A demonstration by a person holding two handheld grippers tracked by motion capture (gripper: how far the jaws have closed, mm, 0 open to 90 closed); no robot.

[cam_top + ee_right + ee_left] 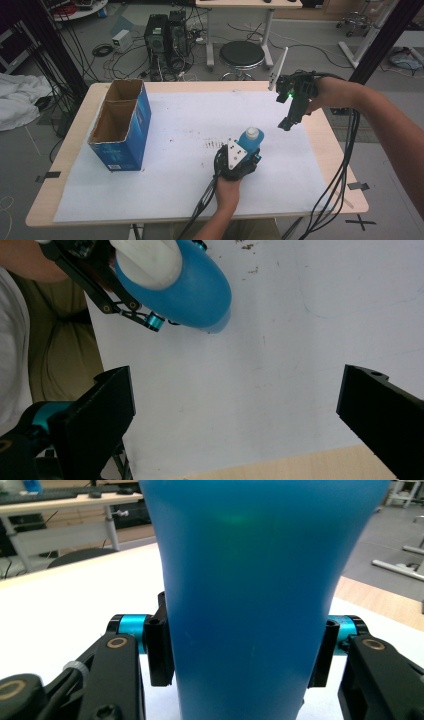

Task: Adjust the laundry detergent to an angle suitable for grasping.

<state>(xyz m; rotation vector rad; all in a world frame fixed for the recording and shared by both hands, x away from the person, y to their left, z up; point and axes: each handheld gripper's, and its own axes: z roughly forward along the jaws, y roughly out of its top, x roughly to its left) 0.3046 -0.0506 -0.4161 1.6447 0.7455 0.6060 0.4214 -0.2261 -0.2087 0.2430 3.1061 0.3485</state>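
The left gripper [248,150] is clamped on the blue bottle [250,140]: in the left gripper view its two black jaws press flat against either side of the bottle's [250,595] narrowing lower body, with nothing but blue plastic between them. That view gives the grip itself but not the top of the bottle. The high view supplies what is missing there, a white cap [253,133] on an upright bottle, standing on the white sheet [175,130] that covers the table [340,170], to the right of the cardboard box [122,125] and well apart from it. The right gripper view looks down on the same bottle [195,285] from above, with the white cap [147,262] foreshortened and the left gripper's linkage [127,302] on its flank; it also shows a faint scatter of dark specks [247,257] on the sheet near the bottle.

The right gripper [289,120] hangs in the air above the sheet, farther from the box than the bottle is. Its jaws stand wide apart, with only bare sheet [280,370] between them and nothing in their grasp.

The box, blue outside and plain brown inside, stands open at the top near the table's left edge. A divider splits it into two compartments, and both look empty from above.
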